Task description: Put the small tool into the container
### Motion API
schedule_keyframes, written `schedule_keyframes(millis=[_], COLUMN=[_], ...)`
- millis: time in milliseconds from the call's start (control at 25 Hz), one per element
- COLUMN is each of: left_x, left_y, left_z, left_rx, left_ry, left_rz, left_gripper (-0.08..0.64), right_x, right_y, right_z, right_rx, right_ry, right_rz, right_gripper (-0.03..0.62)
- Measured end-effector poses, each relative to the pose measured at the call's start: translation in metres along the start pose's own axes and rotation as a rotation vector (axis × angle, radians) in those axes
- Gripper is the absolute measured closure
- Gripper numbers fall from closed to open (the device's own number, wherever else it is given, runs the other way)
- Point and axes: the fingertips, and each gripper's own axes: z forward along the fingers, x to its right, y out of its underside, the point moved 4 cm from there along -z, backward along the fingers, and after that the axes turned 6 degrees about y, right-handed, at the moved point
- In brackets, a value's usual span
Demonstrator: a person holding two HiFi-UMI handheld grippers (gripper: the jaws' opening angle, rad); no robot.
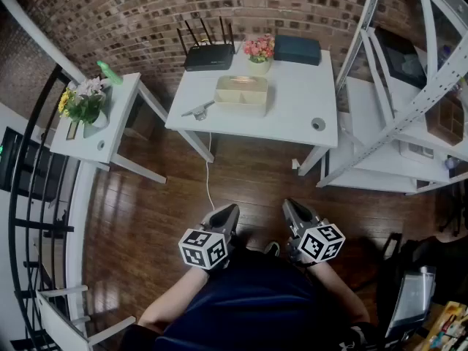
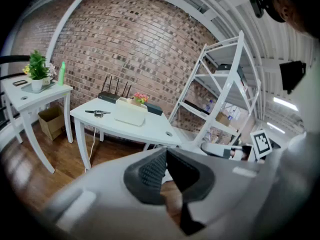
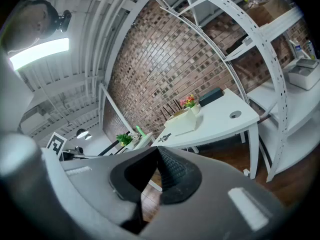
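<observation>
A small metal tool [image 1: 197, 110] lies on the left part of the white table [image 1: 292, 108], just left of a cream rectangular container [image 1: 241, 92]. The tool [image 2: 97, 113] and the container [image 2: 131, 111] show far off in the left gripper view. In the right gripper view the tool [image 3: 165, 136] lies beside the container [image 3: 186, 121]. Both grippers hang close to my body over the wooden floor, well short of the table. My left gripper [image 1: 232, 212] is shut with nothing in it. My right gripper [image 1: 289, 206] is shut and empty too.
On the table stand a black router [image 1: 208, 53], a pot of pink flowers [image 1: 259, 53] and a dark box [image 1: 297, 49]. A side table [image 1: 95, 126] with a plant stands left. A white shelf rack [image 1: 409, 115] stands right. A cable [image 1: 208, 174] hangs to the floor.
</observation>
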Motion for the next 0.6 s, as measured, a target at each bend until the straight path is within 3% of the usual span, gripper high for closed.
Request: schedule_keyframes(millis=[320, 600], left_x=[-0.053, -0.151], left_y=[-0.033, -0.098], left_z=[0.047, 0.09], left_rx=[0.004, 0.022], left_ry=[0.07, 0.089], left_rz=[-0.019, 0.003], left_gripper=[0.557, 0.551], right_x=[0.011, 0.001], right_y=[-0.015, -0.058], right_z=[0.057, 0.133], right_rx=[-0.002, 0.004], right_ry=[0.066, 0.181], right_rz=[0.004, -0.017], right_gripper=[0.581, 0.581])
